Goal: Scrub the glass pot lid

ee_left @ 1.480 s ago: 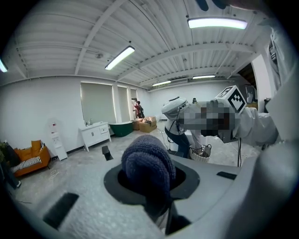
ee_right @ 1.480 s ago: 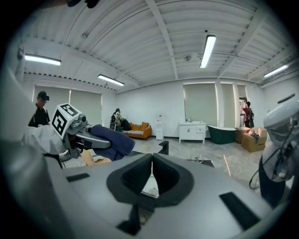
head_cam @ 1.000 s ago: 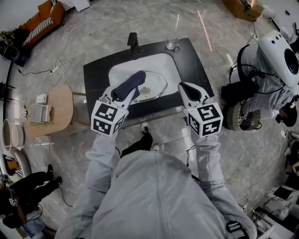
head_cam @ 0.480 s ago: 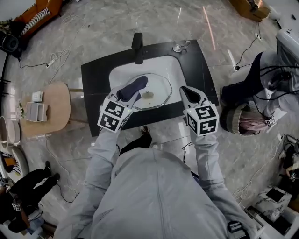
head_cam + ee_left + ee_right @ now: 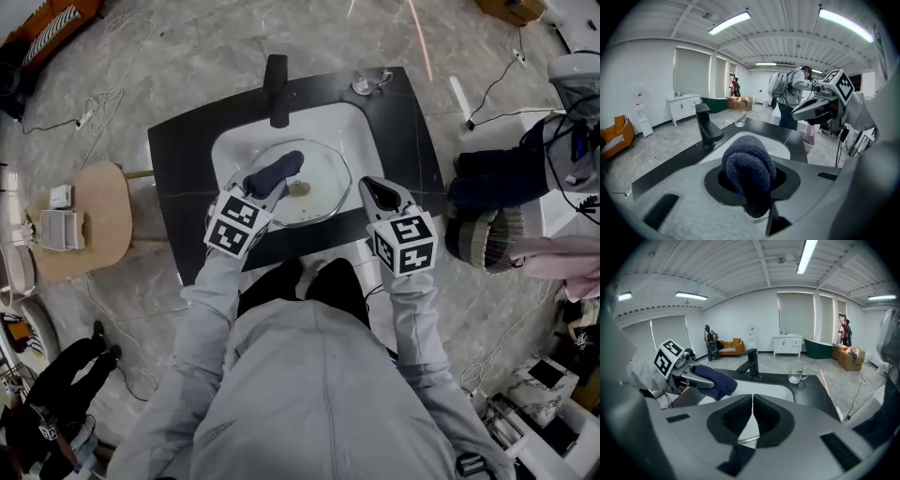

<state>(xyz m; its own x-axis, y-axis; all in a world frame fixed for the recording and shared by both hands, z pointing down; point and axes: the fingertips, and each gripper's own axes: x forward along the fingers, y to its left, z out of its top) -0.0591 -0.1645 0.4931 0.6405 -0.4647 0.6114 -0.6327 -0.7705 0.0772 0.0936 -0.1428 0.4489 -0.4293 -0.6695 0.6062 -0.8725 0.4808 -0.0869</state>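
Since a second ago I have stepped in closer to the counter (image 5: 405,127), and my left claw (image 5: 255,194) has carried the cloth (image 5: 275,172) farther over the lid (image 5: 326,176), so its tip now lies just beside the knob (image 5: 299,188). That claw is clamped on the dark knitted cloth, which bulges out in a thick roll between the jaws. The glass lid lies flat in the white sink (image 5: 358,129), filling most of the basin. My right claw (image 5: 374,187) hangs over the front right edge of the sink, just beside the lid's rim, with its jaws pressed together on nothing. At the back of the counter the black tap (image 5: 276,88) stands behind the basin, and a glass mug (image 5: 367,84) sits to its right.
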